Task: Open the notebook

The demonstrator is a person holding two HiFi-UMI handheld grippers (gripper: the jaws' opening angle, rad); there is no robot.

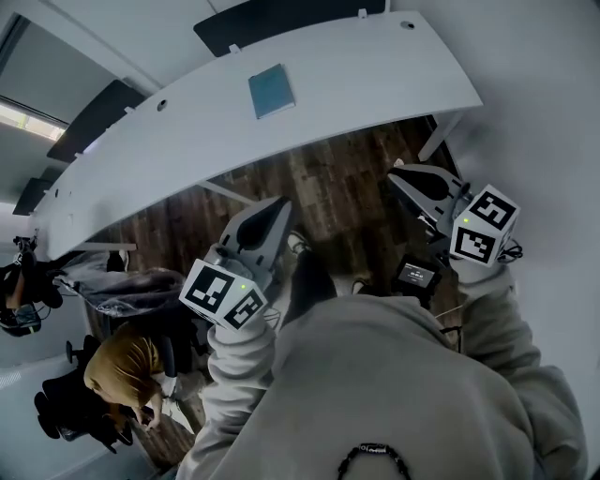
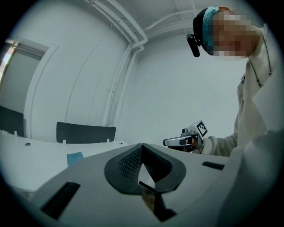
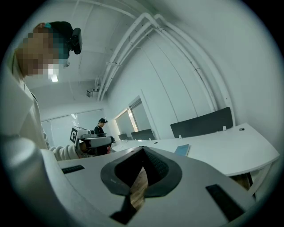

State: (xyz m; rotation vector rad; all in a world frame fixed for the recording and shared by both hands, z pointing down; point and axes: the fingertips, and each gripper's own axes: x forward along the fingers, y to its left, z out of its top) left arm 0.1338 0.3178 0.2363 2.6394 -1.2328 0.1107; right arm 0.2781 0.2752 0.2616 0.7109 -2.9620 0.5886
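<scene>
- Fingertips of our left grey two-jaw gripper (image 2: 142,147) meet at the tips with nothing between them. Only a small triangular gap shows behind the dark ribbed pads.
- Our right grey two-jaw gripper (image 3: 143,150) is pressed shut the same way and is likewise empty. A strip of brown wooden floor (image 1: 328,183) shows through the gap behind its pads.
- Our hands are hidden in the head view. The marker cubes and our pale grey sleeves (image 1: 234,361) cover them.
- The flat blue-teal rectangular notebook (image 1: 271,90) lies on the long curved white table (image 1: 394,66), toward its far edge. From both gripper views it is only a thin blue sliver (image 2: 74,158) (image 3: 182,150). Its cover looks closed, but we cannot make out any detail.
- The table's left end runs out of the head view, and dark upright panels (image 1: 281,19) along its far edge are cut off at the top.
- We hold both grippers out before our chest, over the floor and short of the table's near edge.
- Both grippers point toward the table, roughly level, with the left one (image 1: 279,208) on the left and the right one (image 1: 397,177) on the right.
- Both are well apart from the notebook.
</scene>
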